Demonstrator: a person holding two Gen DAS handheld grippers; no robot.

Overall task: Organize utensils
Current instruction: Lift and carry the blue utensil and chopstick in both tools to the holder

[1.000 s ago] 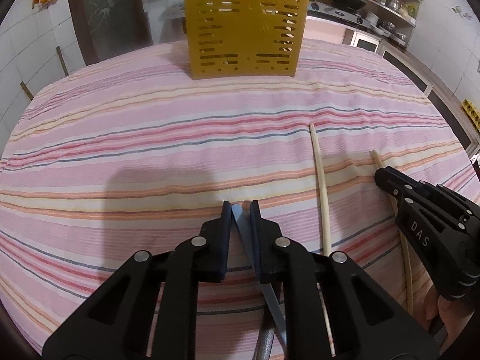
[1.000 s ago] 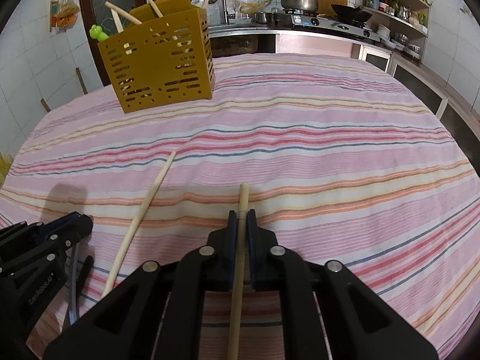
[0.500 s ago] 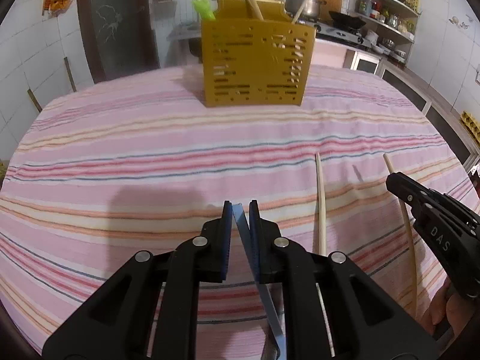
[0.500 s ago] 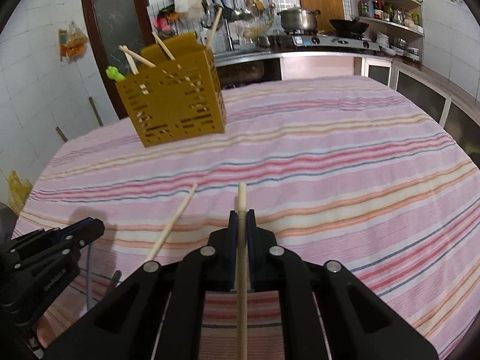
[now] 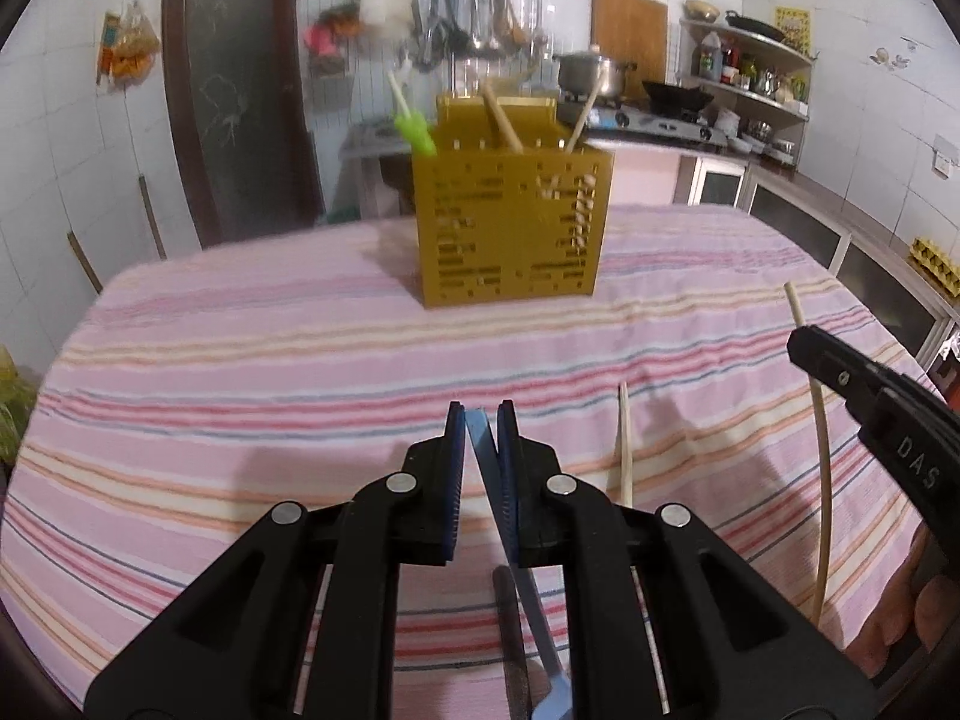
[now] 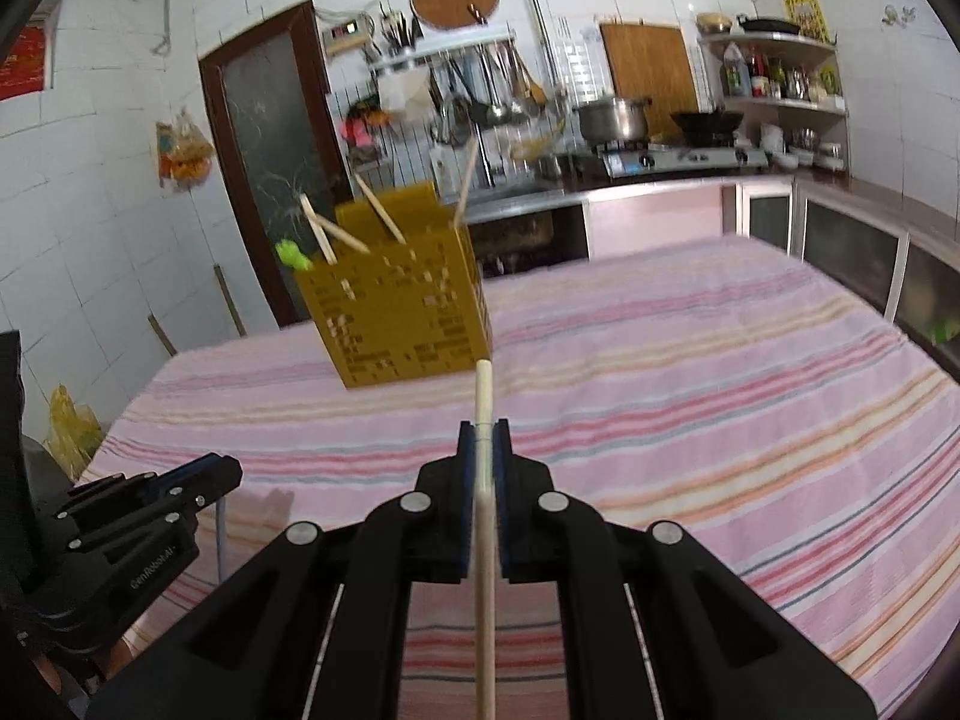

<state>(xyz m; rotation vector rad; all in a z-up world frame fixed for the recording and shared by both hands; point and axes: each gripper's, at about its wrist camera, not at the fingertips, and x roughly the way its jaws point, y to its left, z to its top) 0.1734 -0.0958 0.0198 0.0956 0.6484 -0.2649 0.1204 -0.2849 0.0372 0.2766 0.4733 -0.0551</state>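
My left gripper (image 5: pixel 480 414) is shut on a blue-handled utensil (image 5: pixel 486 450), held above the striped tablecloth (image 5: pixel 240 372); its far end hangs below the jaws. My right gripper (image 6: pixel 483 429) is shut on a wooden chopstick (image 6: pixel 483 396), lifted off the cloth; it also shows in the left wrist view (image 5: pixel 822 438). A yellow slotted utensil holder (image 5: pixel 513 234) stands upright at the far middle of the table with several chopsticks and a green-handled item in it; it also shows in the right wrist view (image 6: pixel 396 306). One more chopstick (image 5: pixel 624 444) lies on the cloth between the grippers.
Behind the table are a dark door (image 5: pixel 240 114), a counter with a stove and pot (image 5: pixel 591 75) and shelves (image 5: pixel 750 78). The right gripper's body (image 5: pixel 888 420) is at the right of the left wrist view. The left gripper's body (image 6: pixel 120 528) is at lower left of the right wrist view.
Both grippers have risen from the cloth and tilted up, each carrying its utensil. The right chopstick has come off the table. The holder looks nearer.
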